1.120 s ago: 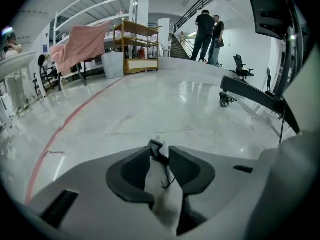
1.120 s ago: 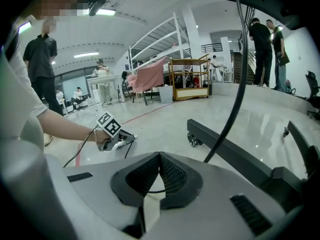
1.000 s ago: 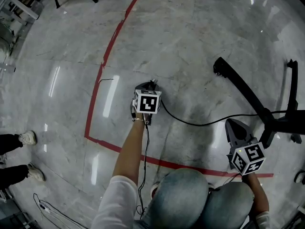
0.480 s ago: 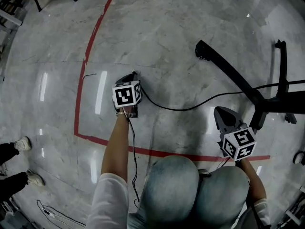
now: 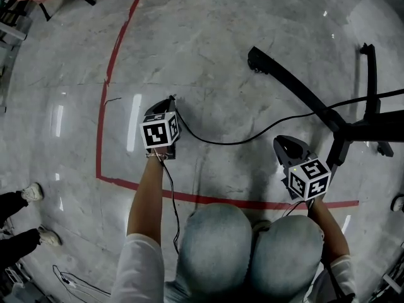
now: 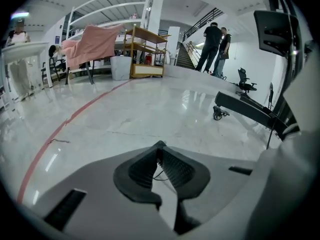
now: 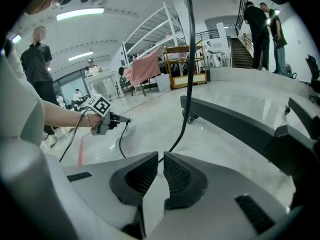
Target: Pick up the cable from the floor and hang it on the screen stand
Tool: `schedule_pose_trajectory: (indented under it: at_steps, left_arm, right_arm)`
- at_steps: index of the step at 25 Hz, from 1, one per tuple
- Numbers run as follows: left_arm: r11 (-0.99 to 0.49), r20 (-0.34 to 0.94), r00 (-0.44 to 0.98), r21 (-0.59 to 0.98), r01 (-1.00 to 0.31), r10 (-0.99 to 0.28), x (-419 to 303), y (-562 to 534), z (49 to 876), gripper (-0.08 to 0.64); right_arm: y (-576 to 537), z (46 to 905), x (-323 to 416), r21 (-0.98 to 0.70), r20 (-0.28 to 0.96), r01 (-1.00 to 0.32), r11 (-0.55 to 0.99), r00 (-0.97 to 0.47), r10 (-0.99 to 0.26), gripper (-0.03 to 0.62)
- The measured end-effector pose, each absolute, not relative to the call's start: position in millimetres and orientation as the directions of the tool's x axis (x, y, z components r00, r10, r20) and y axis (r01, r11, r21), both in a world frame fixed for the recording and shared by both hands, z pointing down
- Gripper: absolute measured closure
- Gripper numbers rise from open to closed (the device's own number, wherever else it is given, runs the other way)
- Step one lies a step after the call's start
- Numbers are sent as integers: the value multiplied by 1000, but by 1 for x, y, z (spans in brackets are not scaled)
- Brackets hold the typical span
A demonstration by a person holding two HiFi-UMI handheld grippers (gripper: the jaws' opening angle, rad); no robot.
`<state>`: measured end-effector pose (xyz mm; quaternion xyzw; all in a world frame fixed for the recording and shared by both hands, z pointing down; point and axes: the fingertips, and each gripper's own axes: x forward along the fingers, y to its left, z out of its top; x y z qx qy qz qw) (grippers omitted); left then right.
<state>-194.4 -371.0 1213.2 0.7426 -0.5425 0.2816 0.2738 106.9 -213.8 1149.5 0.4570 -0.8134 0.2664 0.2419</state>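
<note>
A thin black cable (image 5: pixel 233 142) runs across the floor from the screen stand (image 5: pixel 303 98) to my left gripper (image 5: pixel 170 101). That gripper's jaws are closing, with the cable's end (image 6: pixel 159 170) pinched between the pads near their tips. In the right gripper view the left gripper (image 7: pixel 120 120) holds that end off the floor, and the cable (image 7: pixel 121 140) droops below it. My right gripper (image 5: pixel 285 146) hovers beside the stand's leg, jaws nearly together with nothing between them. The cable (image 7: pixel 188 59) hangs down from the stand just ahead of the right gripper (image 7: pixel 161 156).
The stand's black legs on castors (image 6: pixel 248 111) spread over the floor on the right, with its screen (image 6: pixel 276 31) above. Red tape (image 5: pixel 104 100) marks the marble floor. A person's shoes (image 5: pixel 28 194) show at left. A wooden shelf (image 6: pixel 147 53), a pink-draped table (image 6: pixel 92 44) and two people (image 6: pixel 216 40) stand far off.
The left gripper's jaws have closed on the cable's end and lifted it slightly. The right gripper has shifted a little toward the stand's leg.
</note>
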Motion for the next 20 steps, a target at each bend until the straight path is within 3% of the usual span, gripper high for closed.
schedule_pose_trajectory:
  at_steps: [10, 14, 20]
  left_arm:
    - [-288, 675, 292, 122, -950, -678, -186, -346, 1192, 528]
    - [-291, 671, 294, 121, -949, -680, -185, -334, 1191, 528]
    - [-314, 667, 309, 116, -942, -678, -182, -318, 1186, 528]
  right_arm:
    - [-211, 1164, 106, -224, 634, -867, 446, -477, -608, 567]
    - [-215, 1181, 101, -230, 654, -865, 445, -476, -588, 488]
    - [-230, 1198, 103, -318, 657, -874, 368, -483, -579, 483]
